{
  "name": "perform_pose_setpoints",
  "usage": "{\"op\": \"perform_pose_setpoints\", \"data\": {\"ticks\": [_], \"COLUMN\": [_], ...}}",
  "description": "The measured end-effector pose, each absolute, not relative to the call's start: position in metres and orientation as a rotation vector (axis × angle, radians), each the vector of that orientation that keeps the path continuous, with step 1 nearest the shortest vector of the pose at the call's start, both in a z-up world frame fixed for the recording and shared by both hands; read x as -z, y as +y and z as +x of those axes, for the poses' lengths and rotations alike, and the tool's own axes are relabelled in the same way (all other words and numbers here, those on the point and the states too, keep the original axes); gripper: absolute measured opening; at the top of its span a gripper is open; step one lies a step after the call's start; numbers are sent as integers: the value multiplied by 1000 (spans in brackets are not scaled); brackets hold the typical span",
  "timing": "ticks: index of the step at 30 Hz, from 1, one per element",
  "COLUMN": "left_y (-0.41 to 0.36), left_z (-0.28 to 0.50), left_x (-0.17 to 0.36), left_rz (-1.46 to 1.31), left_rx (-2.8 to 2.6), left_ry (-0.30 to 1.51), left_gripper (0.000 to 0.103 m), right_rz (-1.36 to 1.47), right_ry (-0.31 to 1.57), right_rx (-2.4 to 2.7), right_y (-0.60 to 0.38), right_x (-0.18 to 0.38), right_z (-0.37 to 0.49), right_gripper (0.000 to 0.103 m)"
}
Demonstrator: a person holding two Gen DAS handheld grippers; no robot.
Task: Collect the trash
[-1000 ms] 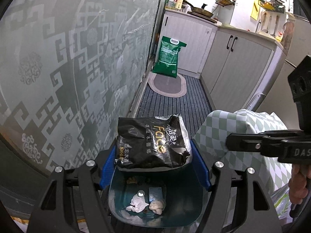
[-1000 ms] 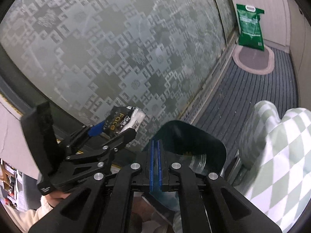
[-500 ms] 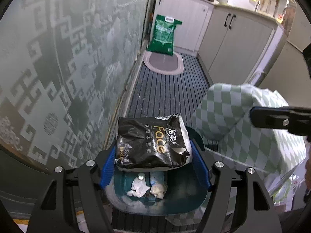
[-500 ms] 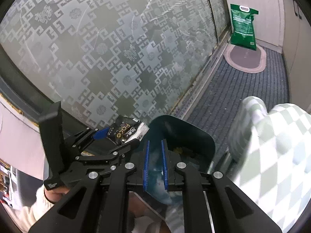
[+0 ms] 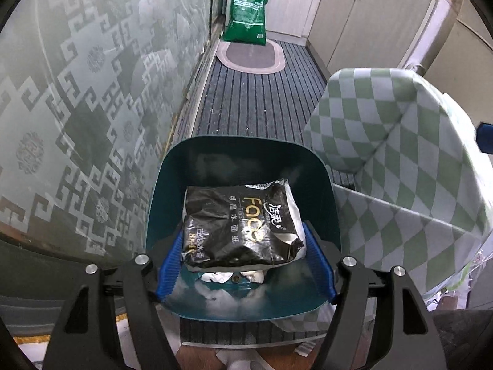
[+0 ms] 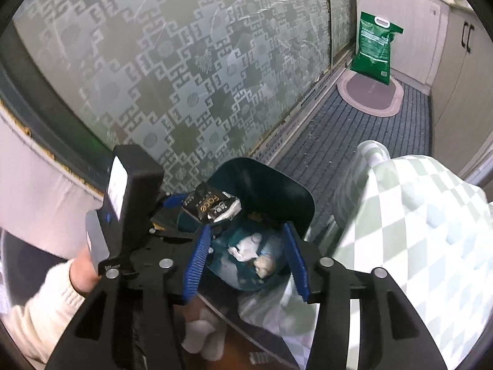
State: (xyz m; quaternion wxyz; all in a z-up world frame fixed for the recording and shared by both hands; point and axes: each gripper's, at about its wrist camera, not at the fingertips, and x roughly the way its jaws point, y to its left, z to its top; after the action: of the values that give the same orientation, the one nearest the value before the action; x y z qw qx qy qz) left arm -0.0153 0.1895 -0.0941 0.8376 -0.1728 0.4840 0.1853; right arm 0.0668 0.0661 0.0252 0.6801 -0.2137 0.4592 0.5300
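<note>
A black tissue wrapper (image 5: 240, 228) printed "Face" sits between the blue pads of my left gripper (image 5: 243, 256), which is shut on it over the open mouth of a dark teal trash bin (image 5: 160, 203). Crumpled white tissues (image 5: 215, 276) lie on the bin's bottom. In the right wrist view my right gripper (image 6: 246, 259) is open and empty, just above the same bin (image 6: 277, 191), with the left gripper and the wrapper (image 6: 212, 206) to its left. White and tan scraps (image 6: 249, 246) show inside the bin.
A green-and-white checked cloth (image 5: 400, 166) covers furniture right of the bin. A patterned frosted glass wall (image 5: 77, 92) runs along the left. A striped floor mat (image 5: 255, 98), an oval rug and a green sack (image 5: 248, 15) lie further on, by white cabinets (image 5: 363, 15).
My left gripper has lowered the wrapper into the bin's mouth. My right gripper went from shut to open and tipped down toward the bin.
</note>
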Motion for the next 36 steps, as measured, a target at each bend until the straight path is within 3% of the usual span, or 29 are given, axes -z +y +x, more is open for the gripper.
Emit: {"op": "perform_pose_setpoints", "data": {"ticks": [3,6,10,13,25,28,36], "left_y": [188,183,178,177,152,149,143], "left_z": [-15,-16,-16,-19,-38,-43,-52], "left_x": [96,99,97,95,78,71,48], "left_rz": [-352,-325,-286,-272,-175,-180,-174], "left_rx": [-394,-390,-398,-404,-431,-451,-479], "left_ry": [1026,1038,1028,1013,932,894,773], "left_gripper": [75,77,93,96,100,100,100], "right_rz": [-500,-452,-412,-434,-436,-416,-349], "right_ry": [1014,993,989,952,861,832,703], "right_rx": [-1173,-1164,-1158,-1125,-1066,-1040,-952], "right_y": [60,47,34,23,-10,-22,-57], "right_x": [-30,-36,-37,-39,-51,-57,-78], "right_z": [60,57,51,43,28,29,29], "right_gripper": [58,71,83,88,94,99,100]}}
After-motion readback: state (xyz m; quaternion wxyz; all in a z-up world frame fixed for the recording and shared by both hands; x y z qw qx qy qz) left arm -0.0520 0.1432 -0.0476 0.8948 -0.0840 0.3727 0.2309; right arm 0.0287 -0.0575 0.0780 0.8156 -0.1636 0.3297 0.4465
